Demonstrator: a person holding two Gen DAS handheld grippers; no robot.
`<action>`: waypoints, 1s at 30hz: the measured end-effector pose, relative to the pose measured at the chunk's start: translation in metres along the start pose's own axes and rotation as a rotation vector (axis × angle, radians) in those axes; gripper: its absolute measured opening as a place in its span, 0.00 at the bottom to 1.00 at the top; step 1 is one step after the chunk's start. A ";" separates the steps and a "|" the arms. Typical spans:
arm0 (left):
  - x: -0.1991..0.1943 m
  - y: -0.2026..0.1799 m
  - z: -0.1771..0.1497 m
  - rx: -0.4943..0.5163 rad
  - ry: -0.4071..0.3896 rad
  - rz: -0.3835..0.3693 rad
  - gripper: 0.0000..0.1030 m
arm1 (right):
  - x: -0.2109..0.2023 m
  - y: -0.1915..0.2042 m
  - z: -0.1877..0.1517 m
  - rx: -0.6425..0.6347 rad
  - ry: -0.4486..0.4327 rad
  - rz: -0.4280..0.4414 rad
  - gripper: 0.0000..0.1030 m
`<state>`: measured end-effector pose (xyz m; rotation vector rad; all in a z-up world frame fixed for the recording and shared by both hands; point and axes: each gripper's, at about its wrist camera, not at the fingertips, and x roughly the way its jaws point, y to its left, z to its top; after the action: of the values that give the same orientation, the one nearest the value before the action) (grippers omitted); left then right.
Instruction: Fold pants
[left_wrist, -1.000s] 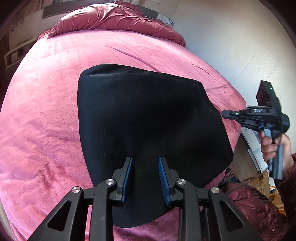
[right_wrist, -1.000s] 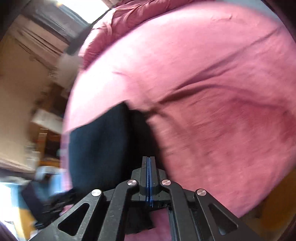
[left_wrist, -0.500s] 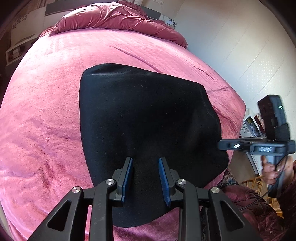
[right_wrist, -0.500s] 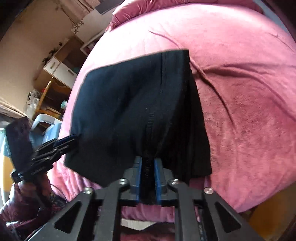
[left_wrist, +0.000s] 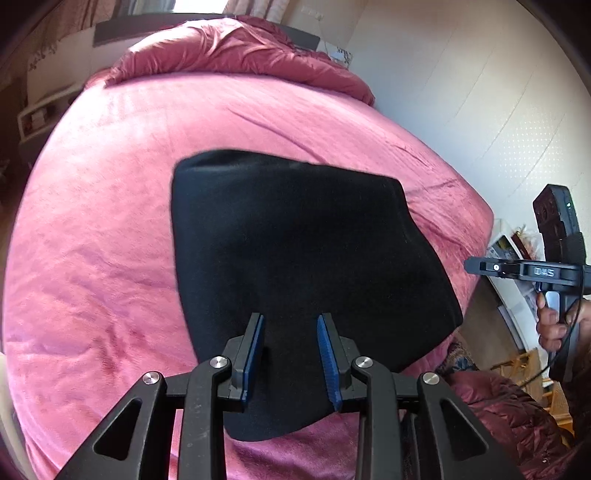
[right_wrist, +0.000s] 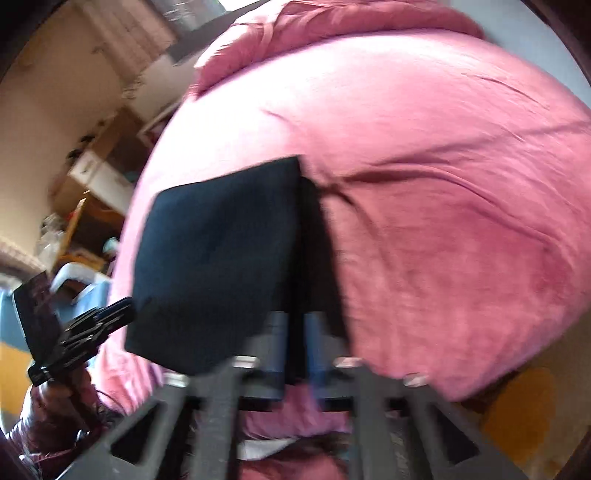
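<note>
The black pants (left_wrist: 295, 258) lie folded into a compact block on the pink bed (left_wrist: 110, 221). My left gripper (left_wrist: 291, 354) is open just above their near edge, with nothing between its blue pads. My right gripper shows in the left wrist view (left_wrist: 467, 266), off the bed's right edge and clear of the pants. In the blurred right wrist view the pants (right_wrist: 221, 258) lie ahead and my right gripper (right_wrist: 295, 343) has its pads apart, with the dark edge of the pants seen between them. The left gripper also shows there (right_wrist: 125, 306).
A rumpled pink duvet (left_wrist: 236, 55) lies at the head of the bed. A white wall (left_wrist: 480, 92) runs along the right side. Shelves and a cabinet (right_wrist: 96, 173) stand past the bed's left side. A maroon jacket (left_wrist: 509, 417) is at the lower right.
My right gripper opened, let go of the pants' edge and drew back off the bed's side. The pants settled flat. My left gripper stayed open and barely moved.
</note>
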<state>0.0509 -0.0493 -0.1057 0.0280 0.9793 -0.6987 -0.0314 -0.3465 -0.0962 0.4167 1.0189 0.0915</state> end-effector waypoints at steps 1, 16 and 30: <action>-0.003 0.000 0.000 0.000 -0.015 0.005 0.29 | 0.004 0.007 0.004 -0.002 -0.020 0.010 0.68; 0.009 -0.013 -0.008 0.030 -0.040 0.099 0.29 | 0.070 0.019 0.081 0.004 -0.058 -0.100 0.12; 0.044 -0.050 -0.005 0.070 0.003 0.203 0.36 | 0.090 0.008 0.080 -0.058 -0.050 -0.167 0.31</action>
<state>0.0358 -0.1103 -0.1285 0.1873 0.9402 -0.5460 0.0838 -0.3388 -0.1294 0.2785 0.9957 -0.0392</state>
